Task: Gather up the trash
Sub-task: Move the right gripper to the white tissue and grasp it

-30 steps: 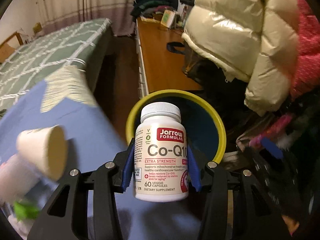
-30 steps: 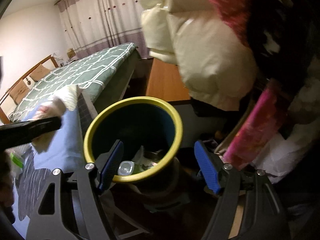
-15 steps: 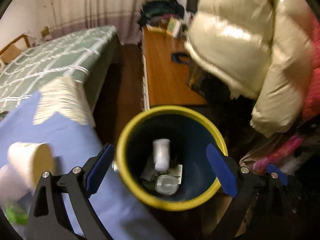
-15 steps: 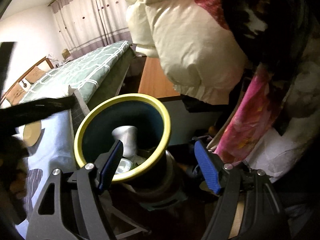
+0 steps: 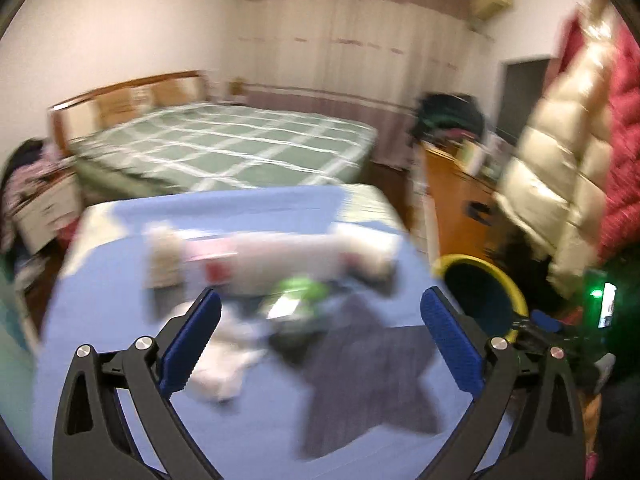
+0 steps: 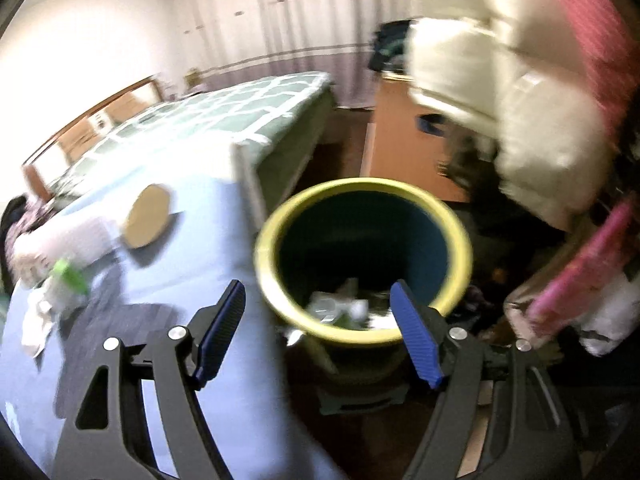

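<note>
- The trash bin [image 6: 362, 258], yellow rim and dark blue inside, sits right ahead of the right tongs [image 6: 320, 336]. There's a little heap of clear and white trash [image 6: 340, 308] at the bottom, too blurry to sort out piece by piece.
- From the left tongs [image 5: 320, 344] the same bin [image 5: 480, 292] is off to the right, just past the right-hand pad.
- Left tongs are empty with the jaws still spreading, about as wide as they go. Right tongs are let go too, nothing between the pads.
- Straight ahead of the left tongs is a blue sheet [image 5: 120, 360] with the leftover mess: a paper cup [image 5: 164, 260] on its side, something green [image 5: 304, 292], white crumpled stuff [image 5: 224, 372] and a grey star-shaped cloth [image 5: 368, 376]. All smeared by motion blur.
- Behind that, a bed [image 5: 224, 152] with a green checked cover, pale curtains [image 5: 352, 44], a wooden desk [image 5: 452, 188] and a cream puffy jacket [image 5: 560, 152] hanging on the right.
- Versus a second ago: the left tongs were clamped on a white pill bottle over the bin, now the bottle's gone from them and they've swung over to the sheet. Right tongs barely changed.
</note>
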Demonstrator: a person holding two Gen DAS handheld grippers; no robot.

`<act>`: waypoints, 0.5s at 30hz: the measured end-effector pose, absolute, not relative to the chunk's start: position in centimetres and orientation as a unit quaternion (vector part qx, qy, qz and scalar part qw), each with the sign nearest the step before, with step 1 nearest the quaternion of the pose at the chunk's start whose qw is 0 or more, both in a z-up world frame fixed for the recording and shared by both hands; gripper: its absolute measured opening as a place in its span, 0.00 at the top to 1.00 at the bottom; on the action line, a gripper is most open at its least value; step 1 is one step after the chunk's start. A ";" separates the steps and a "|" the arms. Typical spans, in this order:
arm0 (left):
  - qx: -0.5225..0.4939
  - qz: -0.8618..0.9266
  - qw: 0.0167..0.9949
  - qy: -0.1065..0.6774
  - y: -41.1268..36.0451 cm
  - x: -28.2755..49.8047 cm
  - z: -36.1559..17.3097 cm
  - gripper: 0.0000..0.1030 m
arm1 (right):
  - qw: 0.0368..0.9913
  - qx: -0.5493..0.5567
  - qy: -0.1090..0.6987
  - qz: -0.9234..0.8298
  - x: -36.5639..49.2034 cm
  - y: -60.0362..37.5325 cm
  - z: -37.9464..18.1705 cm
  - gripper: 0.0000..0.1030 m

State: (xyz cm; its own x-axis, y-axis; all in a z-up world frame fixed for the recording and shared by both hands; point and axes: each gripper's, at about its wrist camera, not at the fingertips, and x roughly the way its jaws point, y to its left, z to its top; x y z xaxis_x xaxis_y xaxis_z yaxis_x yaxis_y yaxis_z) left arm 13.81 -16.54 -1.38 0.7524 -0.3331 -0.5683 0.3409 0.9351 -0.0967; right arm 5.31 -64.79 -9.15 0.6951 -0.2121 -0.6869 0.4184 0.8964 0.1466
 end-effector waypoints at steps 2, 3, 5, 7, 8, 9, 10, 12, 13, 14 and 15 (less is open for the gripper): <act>-0.009 -0.132 0.946 0.297 -11.8 12.9 -1.1 0.05 | 0.914 0.137 0.353 -0.148 6.3 -62.5 -8.8 0.31; -0.014 -0.112 0.949 0.294 -9.8 12.5 -1.1 0.05 | 0.917 0.127 0.355 -0.134 6.9 -60.9 -8.6 0.31; -0.028 -0.075 0.953 0.293 -5.5 11.7 -1.2 0.05 | 0.922 0.108 0.357 -0.105 8.0 -57.8 -8.2 0.31; -0.047 -0.055 0.952 0.297 -1.9 11.1 -1.6 0.05 | 0.927 0.087 0.358 -0.071 9.0 -54.4 -7.8 0.31; -0.055 -0.046 0.951 0.299 -0.5 10.9 -1.8 0.05 | 0.929 0.077 0.357 -0.052 9.4 -52.6 -7.5 0.31; -0.061 -0.041 0.951 0.301 0.6 10.9 -1.9 0.05 | 0.931 0.067 0.357 -0.028 9.9 -50.6 -7.2 0.31; -0.069 -0.034 0.950 0.303 1.9 10.7 -2.1 0.05 | 0.932 0.060 0.358 -0.003 10.4 -48.7 -6.9 0.31; -0.074 -0.029 0.951 0.300 3.5 10.3 -2.2 0.05 | 0.931 0.048 0.360 0.035 11.3 -45.5 -6.7 0.31; -0.073 -0.026 0.952 0.298 4.1 10.2 -2.2 0.05 | 0.930 0.041 0.362 0.049 11.8 -43.9 -6.9 0.31; -0.071 -0.025 0.952 0.295 4.4 10.1 -2.2 0.05 | 0.927 0.035 0.368 0.064 12.5 -42.2 -7.0 0.31; -0.070 -0.026 0.953 0.294 4.6 9.9 -2.2 0.05 | 0.924 0.030 0.373 0.077 13.2 -40.6 -7.4 0.31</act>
